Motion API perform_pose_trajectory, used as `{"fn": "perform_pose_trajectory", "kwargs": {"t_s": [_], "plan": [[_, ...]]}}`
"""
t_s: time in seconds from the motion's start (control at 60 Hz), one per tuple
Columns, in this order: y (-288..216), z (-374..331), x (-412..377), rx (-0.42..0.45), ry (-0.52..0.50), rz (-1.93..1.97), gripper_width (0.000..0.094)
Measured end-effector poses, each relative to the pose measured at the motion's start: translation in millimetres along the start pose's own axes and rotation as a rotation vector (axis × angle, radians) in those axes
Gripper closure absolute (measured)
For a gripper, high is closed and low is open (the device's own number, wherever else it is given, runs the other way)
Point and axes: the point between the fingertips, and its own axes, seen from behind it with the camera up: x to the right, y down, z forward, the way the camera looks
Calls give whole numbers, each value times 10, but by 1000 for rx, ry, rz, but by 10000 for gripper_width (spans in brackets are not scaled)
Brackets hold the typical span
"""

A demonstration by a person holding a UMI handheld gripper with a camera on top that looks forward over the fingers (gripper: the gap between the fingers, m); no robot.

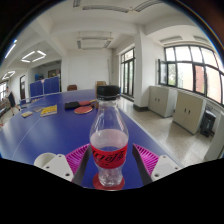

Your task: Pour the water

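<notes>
So the gripper (108, 160) is sitting low over a big blue surface (40, 135) and the jaws are spread wide, one on each side of a clear plastic bottle (108, 135). The bottle is standing upright right between them. It's got a dark cap (108, 92) still screwed on, a red label (108, 153) wrapping around its lower half, and what looks like clear liquid inside, though I honestly can't tell how full it is. The pink ridged pads (76, 155) are lying close to the bottle on both sides, and from here I can't make out whether they're actually touching it or just sitting next to it. The bottle seems to be resting on the blue surface by itself rather than hanging in a pinch.

Further back on the same surface there are a few flat things lying around: something yellow (47, 110), and a couple of reddish round shapes (82, 108) near it, all well beyond the bottle. Too small for me to say what they are.

The room around it is looking like a big bright hall. Windows (185, 72) are running along one wall with pale cabinets (185, 110) under them, there's a light tiled floor (150, 125) beside the surface, and long ceiling lights (33, 56) are glowing overhead. A darker doorway or window (127, 72) is showing at the far end.
</notes>
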Motion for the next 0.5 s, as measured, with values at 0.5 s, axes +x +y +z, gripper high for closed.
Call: {"fn": "perform_pose_trajectory", "kwargs": {"t_s": [0.5], "plan": [[-186, -2337, -133, -84, 111, -51, 89]]}}
